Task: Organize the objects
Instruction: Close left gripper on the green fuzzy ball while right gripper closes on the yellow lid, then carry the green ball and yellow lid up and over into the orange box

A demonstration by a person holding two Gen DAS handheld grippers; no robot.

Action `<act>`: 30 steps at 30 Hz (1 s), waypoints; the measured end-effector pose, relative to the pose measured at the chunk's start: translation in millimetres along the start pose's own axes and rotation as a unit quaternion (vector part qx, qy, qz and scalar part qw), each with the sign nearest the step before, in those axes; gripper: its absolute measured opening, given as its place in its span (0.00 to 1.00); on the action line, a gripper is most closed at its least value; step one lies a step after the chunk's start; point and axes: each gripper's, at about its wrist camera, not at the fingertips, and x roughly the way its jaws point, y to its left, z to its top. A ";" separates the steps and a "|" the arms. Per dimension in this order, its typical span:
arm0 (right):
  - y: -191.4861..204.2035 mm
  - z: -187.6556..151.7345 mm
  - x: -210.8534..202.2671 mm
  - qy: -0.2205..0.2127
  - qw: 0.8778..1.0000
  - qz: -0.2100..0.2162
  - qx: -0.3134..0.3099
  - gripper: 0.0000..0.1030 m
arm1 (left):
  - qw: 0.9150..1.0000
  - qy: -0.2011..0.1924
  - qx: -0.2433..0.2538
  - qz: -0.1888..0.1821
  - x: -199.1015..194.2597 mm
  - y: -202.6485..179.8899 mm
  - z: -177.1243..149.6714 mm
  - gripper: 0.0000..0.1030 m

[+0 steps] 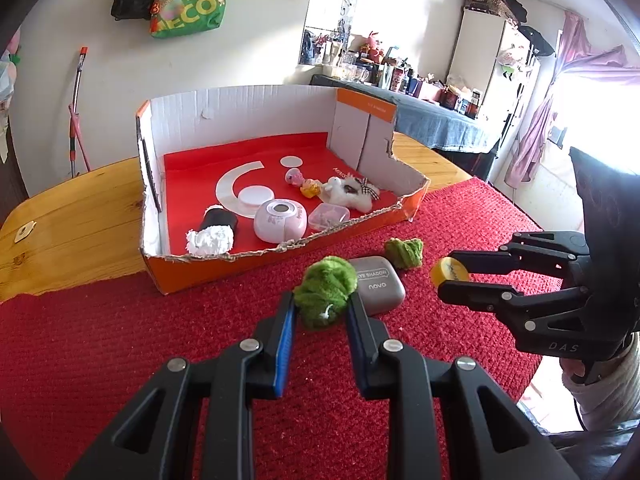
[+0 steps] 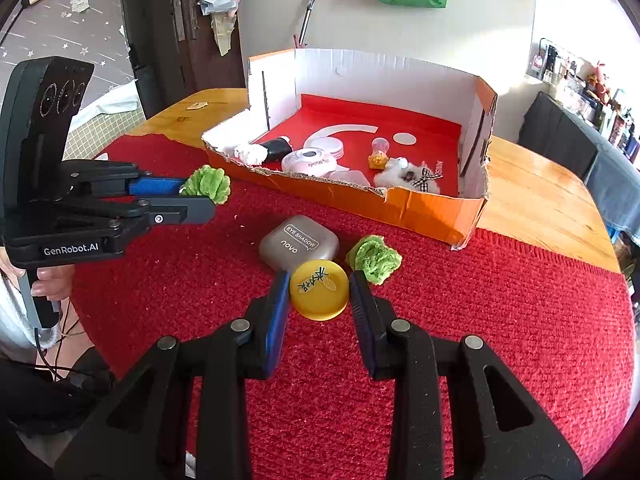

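— What does the left gripper have hold of?

— A green fuzzy clump, pinched between its blue pads at the very tips, the jaws drawn in about as far as they go. The clump is lifted clear of the red cloth. It is a rounded wad with no clear long axis; it bulges out past the fingertips toward the box.

— And the right gripper?

— Closed on a yellow cap, a flat disc gripped at its edges, its printed face turned up toward the camera. In the left wrist view it shows nearly edge-on.

— What lies just beyond?

— A grey eyeshadow case flat on the cloth, touching nothing; its lettered lid faces up. Beside it, toward the box, sits a second green clump.

— And the box?

— An orange cardboard box on the wooden desk, front wall torn low. Inside, on the red lining: a pink round case, a white disc, a black-and-white tube lying on its side, a clear small container, a white plush and two small figures.
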 end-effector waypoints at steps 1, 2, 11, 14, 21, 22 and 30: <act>0.4 0.1 0.0 0.000 1.000 0.000 0.000 0.28 | 1.000 -0.001 0.000 0.000 -0.7 0.1 -0.1 0.25; 0.6 -0.1 -0.6 0.000 1.000 0.000 0.000 0.28 | 1.000 -0.001 -0.001 0.001 -1.9 0.5 -0.5 0.25; 0.0 0.9 0.5 0.002 1.000 0.001 0.003 0.28 | 1.000 -0.002 -0.003 0.003 -4.3 3.1 -1.4 0.25; 0.0 0.6 1.2 0.003 1.000 0.000 0.003 0.28 | 1.000 0.000 -0.005 0.003 -2.8 4.1 -1.7 0.25; -4.4 6.5 -2.0 -0.004 1.000 0.004 0.012 0.28 | 1.000 -0.007 -0.012 0.005 -7.3 7.3 5.3 0.25; -5.6 10.2 -2.8 -0.005 1.000 0.003 0.014 0.28 | 1.000 -0.010 -0.013 0.014 -8.0 8.5 9.0 0.25; -20.9 84.4 11.8 0.001 0.999 -0.053 -0.001 0.28 | 0.997 0.005 -0.012 0.073 11.9 20.0 60.0 0.25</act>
